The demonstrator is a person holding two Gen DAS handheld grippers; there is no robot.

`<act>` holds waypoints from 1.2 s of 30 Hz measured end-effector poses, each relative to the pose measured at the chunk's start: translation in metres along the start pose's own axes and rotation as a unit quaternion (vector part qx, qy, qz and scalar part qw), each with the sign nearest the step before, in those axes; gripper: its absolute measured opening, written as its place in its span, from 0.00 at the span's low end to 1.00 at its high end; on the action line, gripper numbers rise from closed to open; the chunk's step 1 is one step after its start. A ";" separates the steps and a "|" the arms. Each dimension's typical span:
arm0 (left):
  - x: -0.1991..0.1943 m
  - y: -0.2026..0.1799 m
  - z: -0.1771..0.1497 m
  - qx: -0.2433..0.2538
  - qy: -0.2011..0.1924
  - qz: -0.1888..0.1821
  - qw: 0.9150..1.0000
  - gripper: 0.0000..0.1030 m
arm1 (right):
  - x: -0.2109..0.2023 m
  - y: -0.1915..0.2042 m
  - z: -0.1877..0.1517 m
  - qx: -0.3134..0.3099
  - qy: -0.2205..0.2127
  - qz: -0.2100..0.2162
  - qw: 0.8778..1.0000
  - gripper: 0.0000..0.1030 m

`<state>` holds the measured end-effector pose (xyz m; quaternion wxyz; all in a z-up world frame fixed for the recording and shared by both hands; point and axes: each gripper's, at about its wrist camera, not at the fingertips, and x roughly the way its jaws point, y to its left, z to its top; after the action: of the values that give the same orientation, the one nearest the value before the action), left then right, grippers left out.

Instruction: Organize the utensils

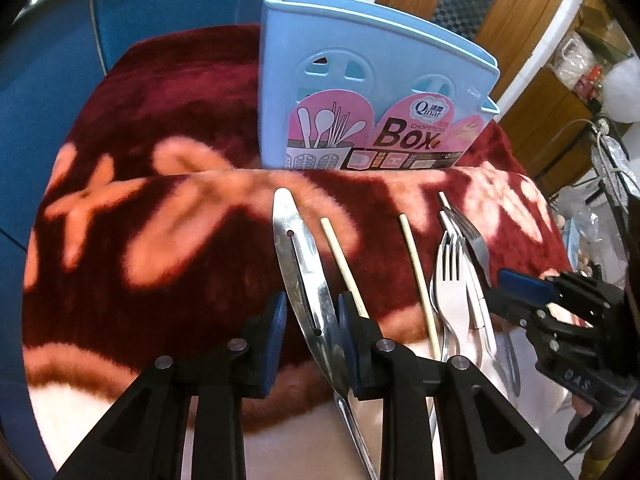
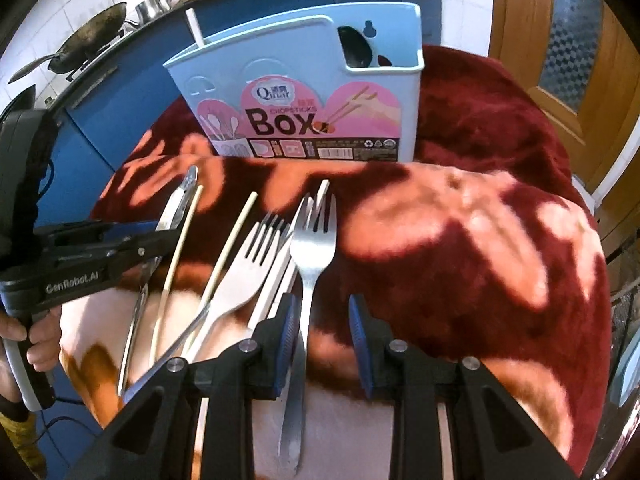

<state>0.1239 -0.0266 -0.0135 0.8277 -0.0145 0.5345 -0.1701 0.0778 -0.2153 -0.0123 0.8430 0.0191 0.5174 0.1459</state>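
Readable text: holder label + both gripper bodies

Blue utensil holder point(image 2: 408, 92) has pink front label point(image 1: 394, 136): brand "Qinar" in a white cloud badge w/ small characters beside it, too small to read; under it "CHOPSTICKS" in small pink caps, then big dark "Box". Bottom strip of label carries a barcode, recycling mark & tiny print, not legible. Left gripper point(image 2: 158, 236), seen from right wrist cam, has "GenRobot.AI" in white on its black side. Right gripper point(image 1: 494, 290), seen from left wrist cam, shows raised letters on its dark body, upside down, approx "DAS", unsure.
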 end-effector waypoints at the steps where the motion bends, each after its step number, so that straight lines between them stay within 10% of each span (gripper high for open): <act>1: 0.001 0.001 0.002 0.001 0.003 -0.004 1.000 0.26 | 0.001 -0.001 0.003 0.000 0.008 0.002 1.000 0.29; 17: -0.006 0.008 -0.004 -0.020 -0.002 -0.005 1.000 0.06 | 0.005 -0.007 0.007 0.035 0.040 0.004 0.999 0.08; 36: -0.050 0.009 -0.045 -0.051 -0.135 -0.051 0.988 0.06 | -0.055 -0.022 -0.059 0.082 -0.194 0.062 0.976 0.06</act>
<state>0.0684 0.0041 0.0091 0.8808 -0.1062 0.4245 -0.1810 0.0074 -0.2577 0.0036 0.9123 0.1482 0.3517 0.1483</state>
